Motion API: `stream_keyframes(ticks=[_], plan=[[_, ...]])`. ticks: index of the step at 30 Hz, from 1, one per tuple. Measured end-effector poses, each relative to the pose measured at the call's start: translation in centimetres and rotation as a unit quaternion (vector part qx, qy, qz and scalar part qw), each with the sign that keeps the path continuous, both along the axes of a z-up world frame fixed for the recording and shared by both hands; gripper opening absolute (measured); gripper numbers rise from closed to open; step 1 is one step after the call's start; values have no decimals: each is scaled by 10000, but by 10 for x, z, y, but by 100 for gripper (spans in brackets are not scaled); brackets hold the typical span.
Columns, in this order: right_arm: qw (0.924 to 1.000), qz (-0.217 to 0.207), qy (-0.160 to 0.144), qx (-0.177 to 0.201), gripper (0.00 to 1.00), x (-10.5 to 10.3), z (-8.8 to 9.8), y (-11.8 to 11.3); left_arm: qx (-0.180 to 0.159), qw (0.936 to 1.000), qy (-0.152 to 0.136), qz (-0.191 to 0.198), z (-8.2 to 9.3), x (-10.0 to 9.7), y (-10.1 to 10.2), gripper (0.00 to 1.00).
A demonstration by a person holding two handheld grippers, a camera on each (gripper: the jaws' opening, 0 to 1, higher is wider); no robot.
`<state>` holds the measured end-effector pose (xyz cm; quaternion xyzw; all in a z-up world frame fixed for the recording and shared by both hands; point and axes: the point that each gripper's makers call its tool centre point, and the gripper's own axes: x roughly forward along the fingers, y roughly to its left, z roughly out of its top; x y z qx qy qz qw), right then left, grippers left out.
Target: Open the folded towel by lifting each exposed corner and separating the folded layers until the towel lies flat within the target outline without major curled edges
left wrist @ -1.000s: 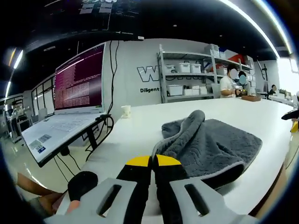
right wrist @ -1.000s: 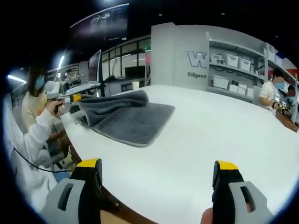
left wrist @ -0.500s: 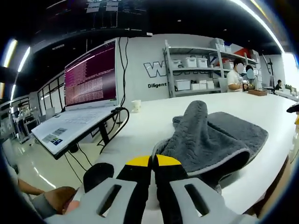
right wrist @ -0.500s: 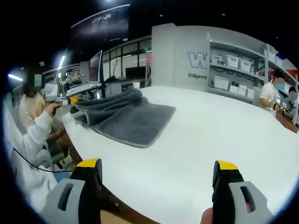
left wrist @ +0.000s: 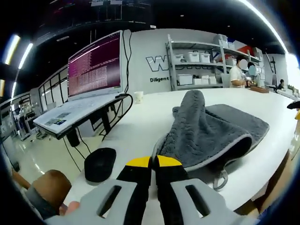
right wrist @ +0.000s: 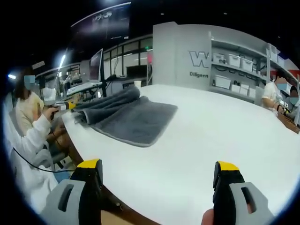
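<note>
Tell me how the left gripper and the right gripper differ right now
The left gripper is shut, pinching a corner of the grey towel; the right gripper stands wide open and holds nothing. The left gripper sits at the towel's lifted edge; the right gripper hangs over bare white table, apart from the towel. Both have black jaws with yellow tips.
</note>
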<state>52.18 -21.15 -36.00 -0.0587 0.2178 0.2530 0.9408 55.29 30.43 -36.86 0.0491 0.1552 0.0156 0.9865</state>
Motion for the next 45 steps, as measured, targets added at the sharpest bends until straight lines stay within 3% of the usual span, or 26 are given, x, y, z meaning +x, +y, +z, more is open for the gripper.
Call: stream_keyframes(ticks=[7,17,21,25,32,41,45], plan=[[10000,45,-2,-24,99,-1,0,4,-287,9995,82,-60,-5,-6,-2,8],[9999,71,43,-131,99,0,-2,11,-1004,9937,-187,-461,19,-15,-15,22],[9999,118,71,-101,99,-2,-1,19,-1316,9876,-186,-839,28,-18,-36,22],[9997,195,59,-109,99,-1,-1,28,-1319,9846,-160,-1139,39,-16,-50,29],[9993,114,358,-16,99,8,-17,40,-1217,9755,-306,-1806,57,-17,-88,36],[9984,157,545,1,99,16,-21,58,-1333,9668,-302,-2159,58,-10,-105,52],[9977,211,644,-17,99,18,-27,67,-1807,9543,-221,-2368,59,-12,-114,63]])
